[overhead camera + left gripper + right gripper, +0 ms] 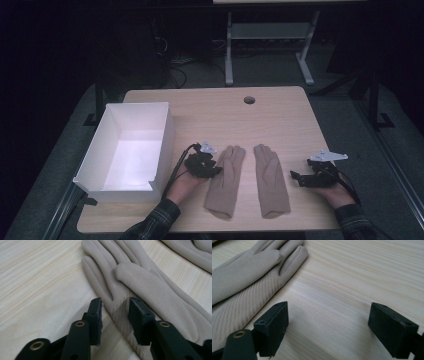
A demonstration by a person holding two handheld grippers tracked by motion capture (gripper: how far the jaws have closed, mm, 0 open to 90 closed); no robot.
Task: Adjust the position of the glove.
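Note:
Two beige gloves lie flat side by side on the wooden table (pixel 225 120), fingers pointing away from the person. My left gripper (pixel 215 168) rests at the left edge of the left glove (pixel 225 180). In the left gripper view its jaws (pixel 115 312) stand a little apart just short of that glove (pixel 140 282), with bare wood between the pads; the other glove (pixel 190 252) lies beyond. My right gripper (pixel 296 177) sits to the right of the right glove (pixel 271 180), jaws (pixel 328 322) wide open over bare wood, that glove (pixel 242 277) to their left.
An open white box (pixel 162 145) stands at the table's left side, close beside the left hand. A round cable hole (pixel 249 99) is at the far edge. A desk frame (pixel 270 35) stands on the floor behind the table.

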